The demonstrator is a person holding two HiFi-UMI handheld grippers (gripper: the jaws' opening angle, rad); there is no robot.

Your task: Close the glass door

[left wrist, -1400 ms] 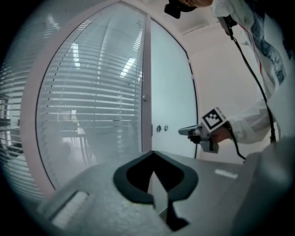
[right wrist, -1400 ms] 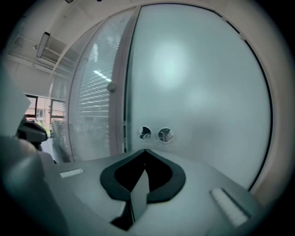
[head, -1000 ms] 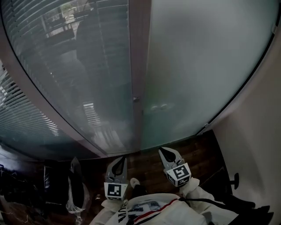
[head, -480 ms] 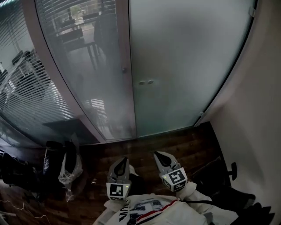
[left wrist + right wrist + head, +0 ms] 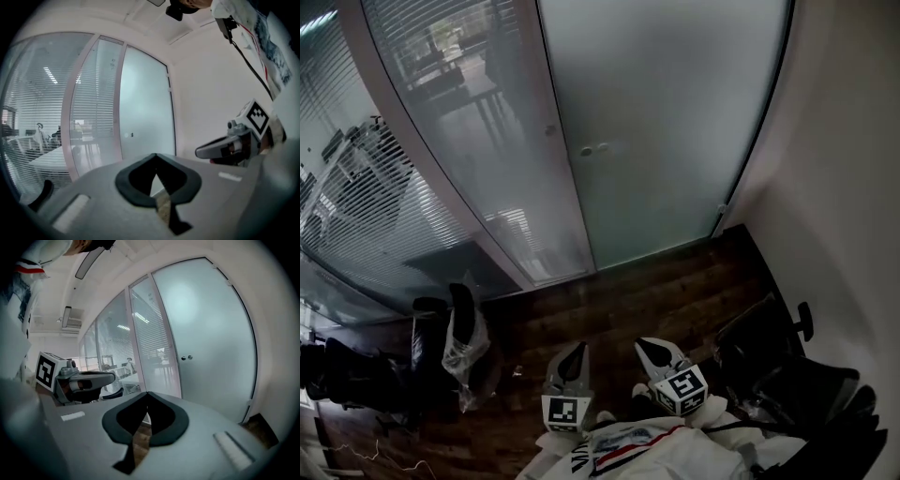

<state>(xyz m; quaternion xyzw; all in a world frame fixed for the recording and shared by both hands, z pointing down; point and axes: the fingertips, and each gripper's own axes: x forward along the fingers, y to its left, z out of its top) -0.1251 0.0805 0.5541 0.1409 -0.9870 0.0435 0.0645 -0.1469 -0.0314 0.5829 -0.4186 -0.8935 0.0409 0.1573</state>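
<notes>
In the head view the frosted door (image 5: 666, 131) stands at the far side of the wood floor (image 5: 656, 281), its knob edge against the frame, with blinds (image 5: 422, 197) to its left and a wall (image 5: 844, 187) to its right; the left gripper (image 5: 574, 354) and right gripper (image 5: 652, 349) sit near, side by side, well apart from it. In the left gripper view the jaws are pressed together on nothing, with the door far ahead. In the right gripper view the jaws also meet, empty, with the door far off at right.

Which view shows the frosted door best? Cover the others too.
Right gripper view: the frosted door shows nearly whole, top corner to floor. Head view cuts off its top; left gripper view shows it narrow, its foot hidden.
</notes>
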